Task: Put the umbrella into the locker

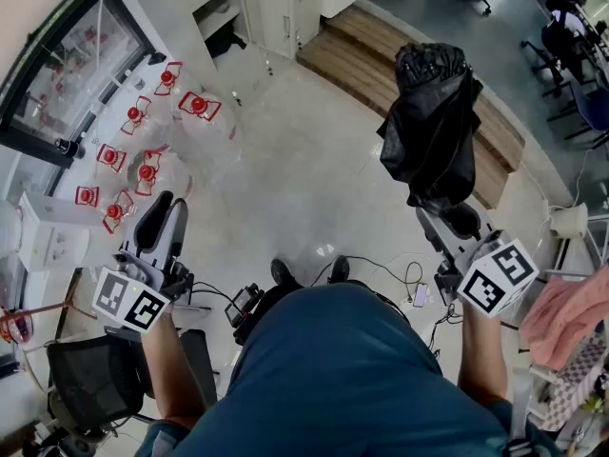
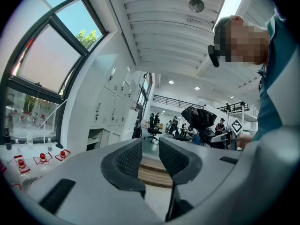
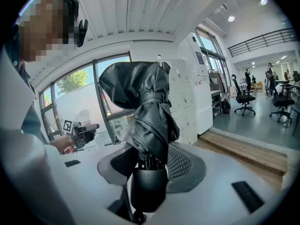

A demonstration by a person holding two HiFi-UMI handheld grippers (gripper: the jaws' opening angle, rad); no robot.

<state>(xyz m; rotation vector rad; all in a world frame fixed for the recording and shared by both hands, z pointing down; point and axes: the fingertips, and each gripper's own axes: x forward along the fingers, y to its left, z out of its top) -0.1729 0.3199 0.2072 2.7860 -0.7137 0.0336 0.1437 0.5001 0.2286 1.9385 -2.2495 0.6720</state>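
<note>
A folded black umbrella [image 1: 433, 127] stands up out of my right gripper [image 1: 447, 219], which is shut on its lower end near the handle. In the right gripper view the umbrella [image 3: 145, 111] fills the middle, and both pads of the right gripper [image 3: 150, 165] press on it just above its black handle cap. My left gripper [image 1: 160, 219] is at the left, open and holding nothing; in its own view a gap shows between the jaws of the left gripper [image 2: 150, 158]. White lockers [image 1: 257, 12] stand far ahead, one low compartment [image 2: 96, 137] open.
A wooden step [image 1: 409, 74] runs in front of the lockers. Red-and-white items [image 1: 143, 150] lie by the window at left. Cables [image 1: 400, 274] trail on the floor near my feet. A black chair [image 1: 90, 379] is at lower left and a pink cloth [image 1: 571, 312] at right.
</note>
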